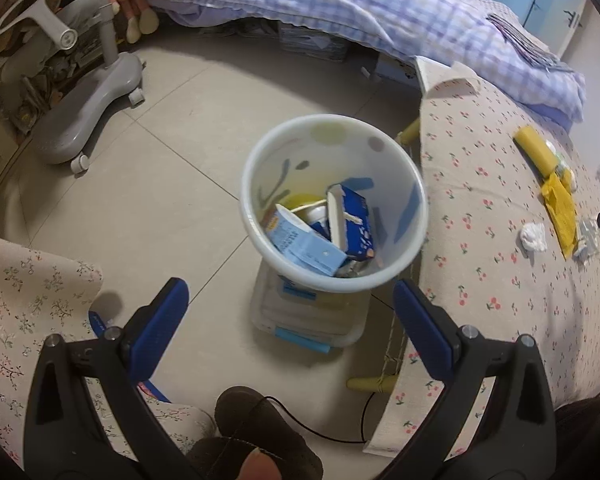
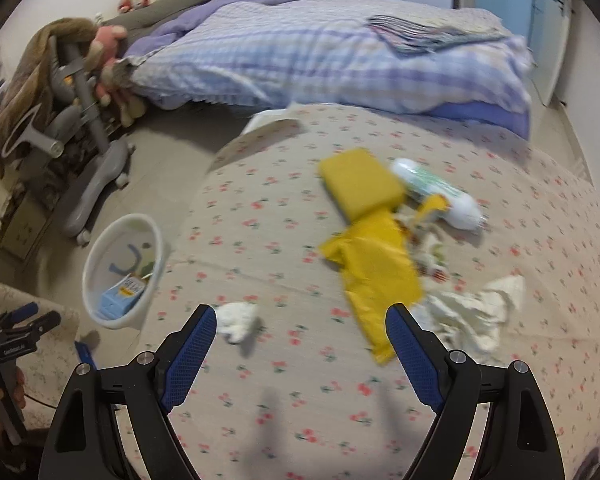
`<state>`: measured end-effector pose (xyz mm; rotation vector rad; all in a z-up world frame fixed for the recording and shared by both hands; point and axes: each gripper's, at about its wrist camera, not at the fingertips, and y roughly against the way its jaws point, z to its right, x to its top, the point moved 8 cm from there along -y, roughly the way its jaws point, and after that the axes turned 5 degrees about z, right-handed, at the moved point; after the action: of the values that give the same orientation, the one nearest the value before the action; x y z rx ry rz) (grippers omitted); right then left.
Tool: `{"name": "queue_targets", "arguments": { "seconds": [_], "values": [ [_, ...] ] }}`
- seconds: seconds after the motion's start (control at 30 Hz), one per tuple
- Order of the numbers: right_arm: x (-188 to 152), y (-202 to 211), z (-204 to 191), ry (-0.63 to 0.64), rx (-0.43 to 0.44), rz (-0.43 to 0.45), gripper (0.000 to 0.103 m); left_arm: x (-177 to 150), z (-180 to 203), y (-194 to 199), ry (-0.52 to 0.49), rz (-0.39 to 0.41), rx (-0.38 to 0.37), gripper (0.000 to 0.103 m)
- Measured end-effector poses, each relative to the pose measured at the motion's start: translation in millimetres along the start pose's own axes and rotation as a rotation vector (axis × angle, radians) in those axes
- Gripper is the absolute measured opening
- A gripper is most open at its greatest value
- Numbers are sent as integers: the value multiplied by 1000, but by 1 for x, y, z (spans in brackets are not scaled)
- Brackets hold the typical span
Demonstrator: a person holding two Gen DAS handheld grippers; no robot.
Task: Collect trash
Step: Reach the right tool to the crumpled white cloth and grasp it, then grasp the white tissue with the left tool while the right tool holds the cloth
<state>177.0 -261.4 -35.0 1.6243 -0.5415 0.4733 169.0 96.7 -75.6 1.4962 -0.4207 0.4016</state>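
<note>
From the left wrist, the left gripper hangs with jaws apart and empty above a tiled floor, over a white wastebasket holding blue cartons, just beside the cherry-print desk. From the right wrist, the right gripper, jaws spread and empty, hovers over that desk, where a crumpled tissue, yellow bag and white bottle lie; print is illegible.

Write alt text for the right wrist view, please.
The open right gripper hovers empty over a cherry-print table strewn with trash: a yellow bag, crumpled tissues, a white bottle. A white bin holding cartons stands on the floor, left.
</note>
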Motion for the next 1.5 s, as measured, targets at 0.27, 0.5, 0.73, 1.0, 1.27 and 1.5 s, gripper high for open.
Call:
{"name": "queue_targets", "arguments": {
  "seconds": [0.27,0.5,0.73,1.0,1.27,1.5],
  "values": [
    [-9,7,91,-147,-106,-2,88,-4,28,0,-41,-18,-30,101],
    [-26,-16,138,-282,-112,-84,88,-1,57,2,-47,-29,-77,101],
    [-36,-40,152,-333,-118,-143,88,-1,95,-2,-86,-49,-112,101],
    [-41,-45,155,-367,-83,-149,73,-2,137,-10,-130,-73,-147,101],
    [-39,-25,143,-273,-57,-119,33,0,179,-13,-116,-88,-217,101],
    [-43,7,155,-289,-38,-75,31,4,217,-18,-107,-97,-284,93]
  ]
}}
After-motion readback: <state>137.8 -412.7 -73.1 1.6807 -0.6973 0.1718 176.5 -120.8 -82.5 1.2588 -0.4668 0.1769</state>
